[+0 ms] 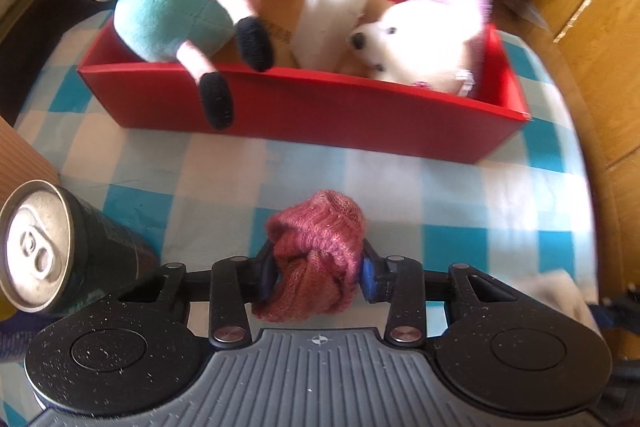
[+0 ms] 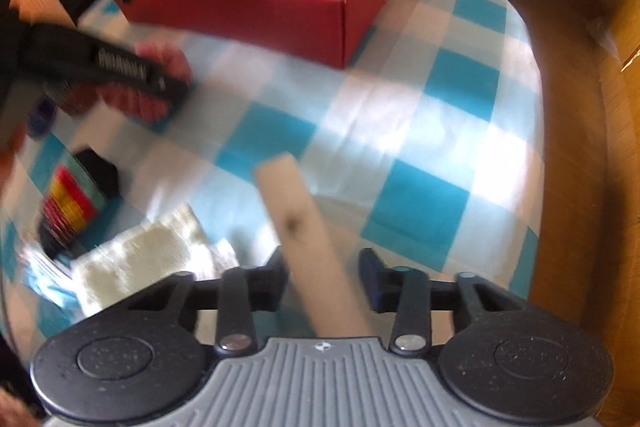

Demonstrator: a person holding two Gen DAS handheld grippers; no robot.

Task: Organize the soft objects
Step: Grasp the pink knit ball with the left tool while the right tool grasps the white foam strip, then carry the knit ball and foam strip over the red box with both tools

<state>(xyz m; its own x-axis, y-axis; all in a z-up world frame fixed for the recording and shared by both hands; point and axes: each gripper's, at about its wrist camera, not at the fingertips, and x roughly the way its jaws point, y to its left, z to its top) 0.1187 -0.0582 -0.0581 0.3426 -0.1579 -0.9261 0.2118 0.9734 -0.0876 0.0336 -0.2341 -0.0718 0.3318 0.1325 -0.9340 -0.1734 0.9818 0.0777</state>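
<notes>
My left gripper (image 1: 320,273) has its jaws pinched on the crumpled dark-pink knitted cloth (image 1: 316,251), low over the blue-and-white checked tabletop (image 1: 400,195) before the red cardboard box (image 1: 320,115). My right gripper (image 2: 324,277) shows a beige flat strip (image 2: 308,239) between its jaws; the blurred view hides whether they grip it.

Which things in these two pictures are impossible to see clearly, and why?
- Right wrist view: motion blur leaves the striped object unidentifiable.
- Right wrist view: whether the right gripper presses the beige strip is unclear.
- Left wrist view: the left gripper hides the pink knit's underside.
</notes>
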